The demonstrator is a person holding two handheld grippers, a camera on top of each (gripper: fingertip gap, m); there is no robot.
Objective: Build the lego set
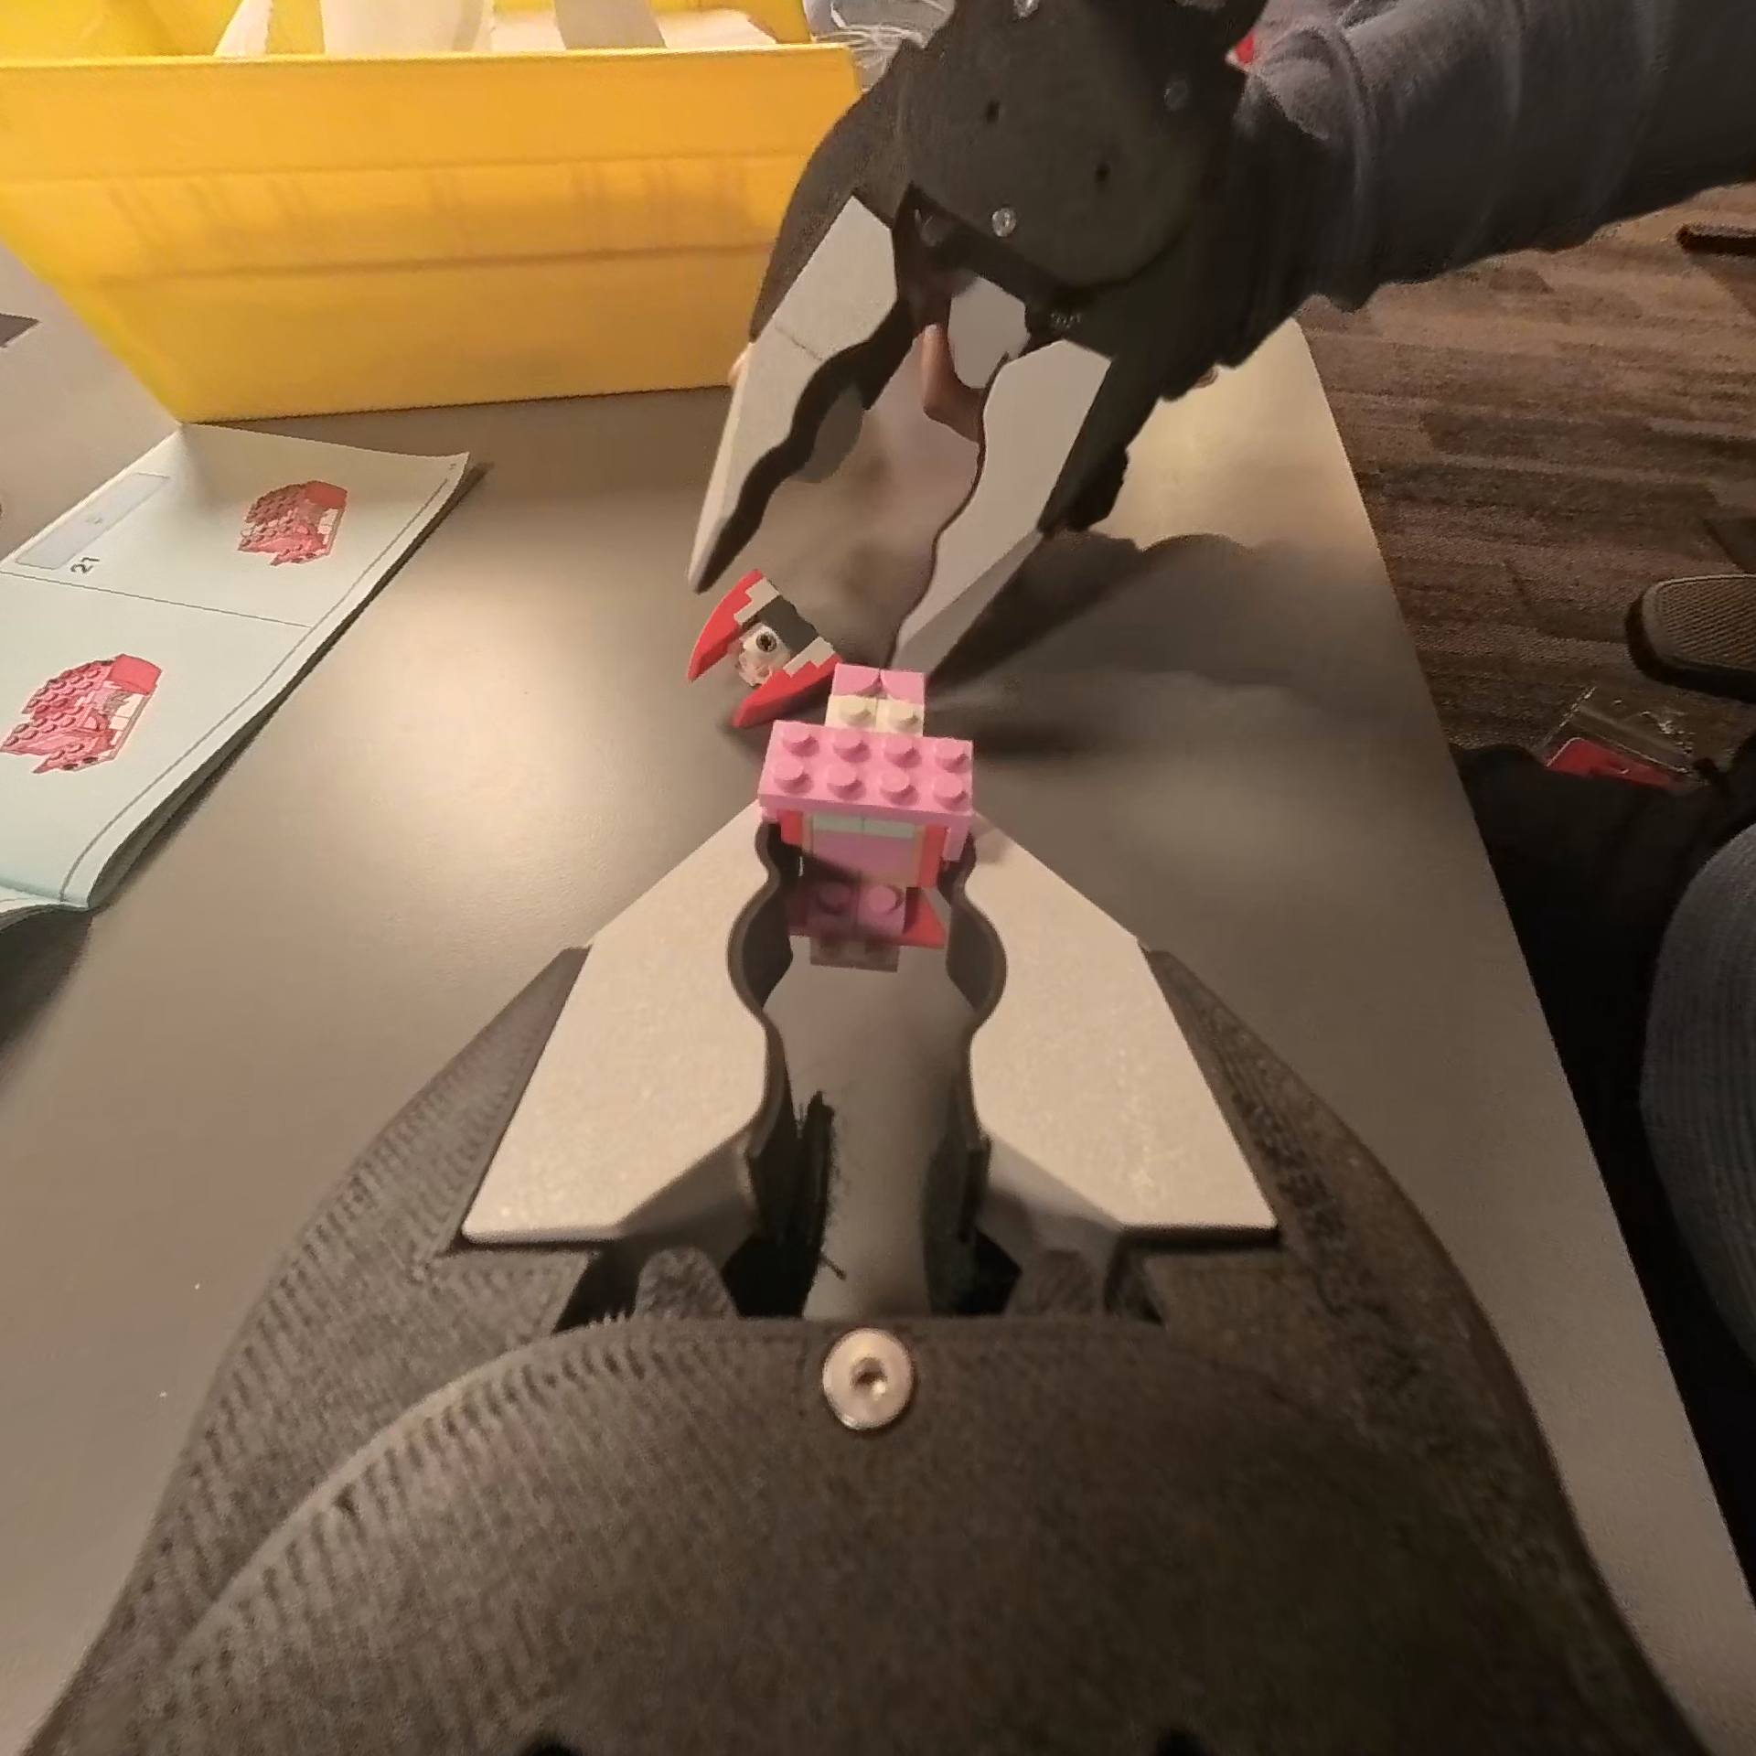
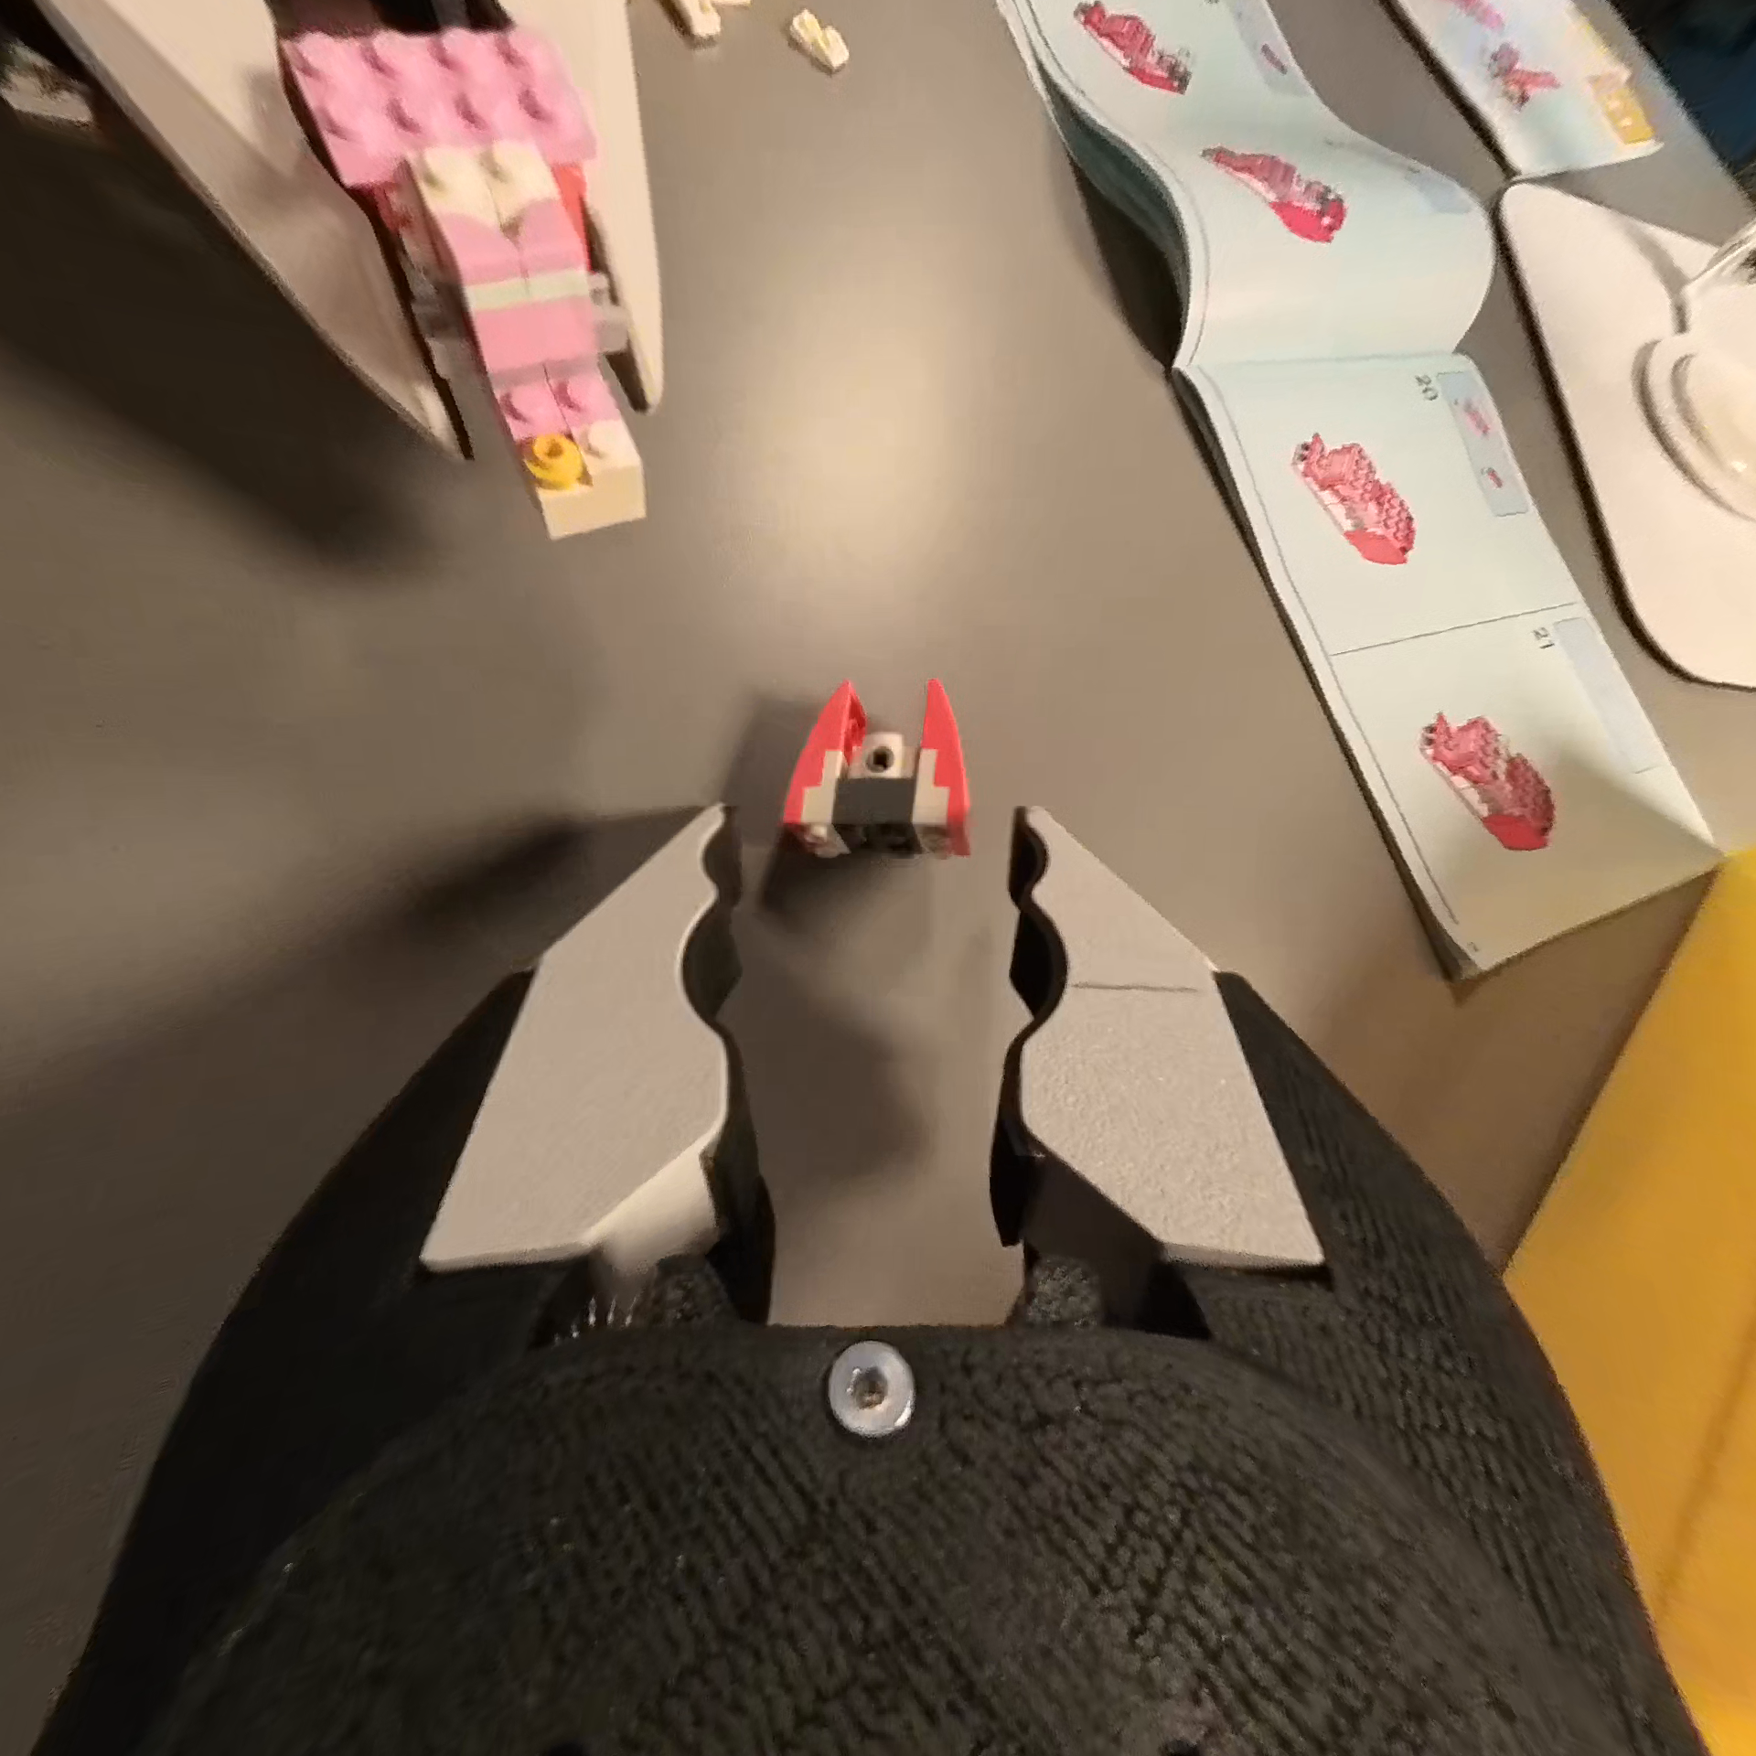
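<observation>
My left gripper [image 1: 867, 841] is shut on a pink and red brick model [image 1: 867, 774] and holds it over the dark grey table [image 1: 380, 855]. The model also shows in the right wrist view [image 2: 494, 228], between the left gripper's fingers [image 2: 285, 238]. My right gripper [image 2: 872, 817] is open. A small red, grey and white brick piece with two pointed red tips [image 2: 879, 774] lies on the table just past its fingertips, which do not touch it. In the left wrist view this piece [image 1: 760, 646] lies under the right gripper [image 1: 808, 608].
A yellow bin [image 1: 428, 219] stands at the back left. An open instruction booklet [image 1: 190, 608] lies on the table and also shows in the right wrist view [image 2: 1425, 532]. Small loose bricks [image 2: 817, 38] lie farther off. A white mat with a glass [image 2: 1672, 399] is at the right. Tip to tip, the grippers are about 9 cm apart.
</observation>
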